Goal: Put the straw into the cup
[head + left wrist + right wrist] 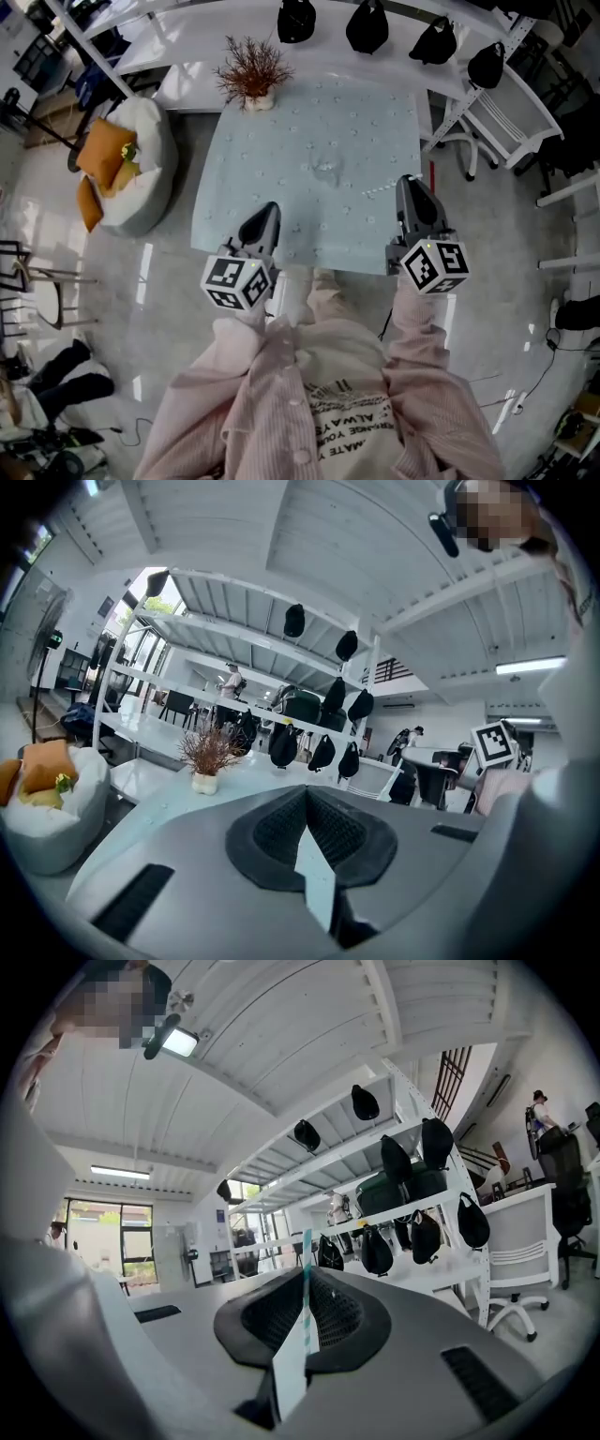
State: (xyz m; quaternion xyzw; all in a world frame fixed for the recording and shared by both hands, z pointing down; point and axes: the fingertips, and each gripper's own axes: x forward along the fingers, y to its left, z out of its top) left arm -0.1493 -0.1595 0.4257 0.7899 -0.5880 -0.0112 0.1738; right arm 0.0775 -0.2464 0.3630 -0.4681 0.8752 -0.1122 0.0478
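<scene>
both grippers hang over the near edge of the table [234, 202]. the left gripper [268, 210] is at the near left part and the right gripper [410, 181] is close to the near right corner. ahead of them the cloth is mostly free. a faint see-through cup [324, 171] stands near the middle, and a dry plant [253, 70] in a small pot stands at the far edge. a short pale dashed line [380, 191] lies on the cloth just left of the right gripper's tip; i cannot tell what it is. a white beanbag [145, 187] with orange cushions is near the left side of the table. a white chair [497, 117] is near the far right corner.

the table carries a pale blue cloth with small dots. the floor [141, 309] is grey and glossy. behind the table a white rack [206, 33] carries black bags [367, 26].

the left gripper's jaws are together with nothing between them. the right gripper's jaws are pressed on the straw [306, 1249], which is thin with teal and white stripes. its long axis runs along the seam of the jaws, nearly upright in the right gripper view. its top end comes out above the jaw tips.
</scene>
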